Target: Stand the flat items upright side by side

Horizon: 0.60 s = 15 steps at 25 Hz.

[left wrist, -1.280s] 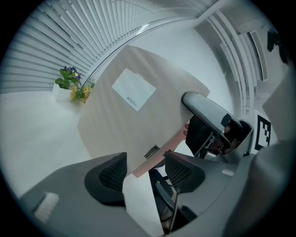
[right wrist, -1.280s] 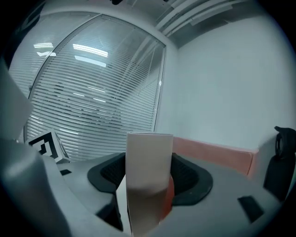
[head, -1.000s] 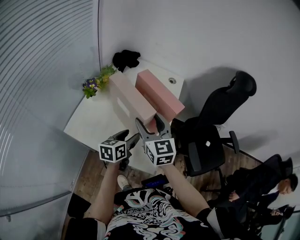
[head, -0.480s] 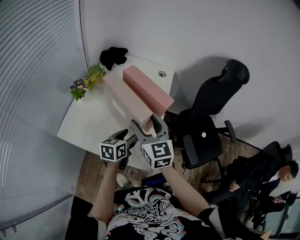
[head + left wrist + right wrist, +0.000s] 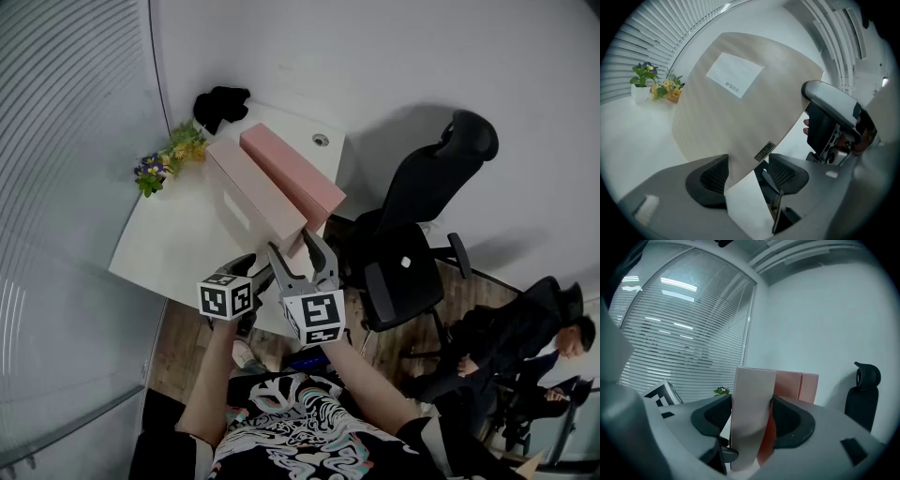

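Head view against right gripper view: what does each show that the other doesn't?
Only the head view: the black bundle on the table's far corner and the seated people. Only the right gripper view: the right tool's pads against both faces of the pale box's end, jaws closing. Both: pale box, pink box, flowers, black chair.

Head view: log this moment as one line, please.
right gripper: jaws closing on upright pale box | left gripper: jaws apart, its corner between | pink box: upright beside it
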{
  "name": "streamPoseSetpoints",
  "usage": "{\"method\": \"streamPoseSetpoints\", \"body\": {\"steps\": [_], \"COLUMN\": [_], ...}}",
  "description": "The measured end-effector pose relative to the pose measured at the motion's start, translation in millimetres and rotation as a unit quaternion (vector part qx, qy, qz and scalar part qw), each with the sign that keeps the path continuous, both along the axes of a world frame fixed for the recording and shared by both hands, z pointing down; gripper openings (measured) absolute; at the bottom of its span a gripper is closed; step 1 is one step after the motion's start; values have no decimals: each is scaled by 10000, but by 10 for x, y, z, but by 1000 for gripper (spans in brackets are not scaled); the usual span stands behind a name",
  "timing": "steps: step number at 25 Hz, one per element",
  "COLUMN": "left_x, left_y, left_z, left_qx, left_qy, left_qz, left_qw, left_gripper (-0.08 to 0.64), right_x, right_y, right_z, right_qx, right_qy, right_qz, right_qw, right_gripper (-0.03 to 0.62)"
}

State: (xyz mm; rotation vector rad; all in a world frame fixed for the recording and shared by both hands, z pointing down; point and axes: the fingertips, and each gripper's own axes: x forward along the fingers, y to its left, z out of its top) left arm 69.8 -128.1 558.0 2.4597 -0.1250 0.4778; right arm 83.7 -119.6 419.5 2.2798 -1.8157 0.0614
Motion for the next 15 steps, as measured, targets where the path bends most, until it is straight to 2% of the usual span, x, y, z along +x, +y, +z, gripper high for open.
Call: {"method": "streamPoseSetpoints", "body": {"steps": [15], "left_x": [103], "left_y": [103], "left_z": [21], "left_qx": [34], "left_qy": [-48], "left_qz": [272], "left_qw": [9996], "left_gripper": [265], "right_x": [99], "right_y": [117], "right_z": [-15], "right_qx": [12], "right_qy": [-81], "right_qz": [187], "right_qw": [9998], "right_gripper": [259]}}
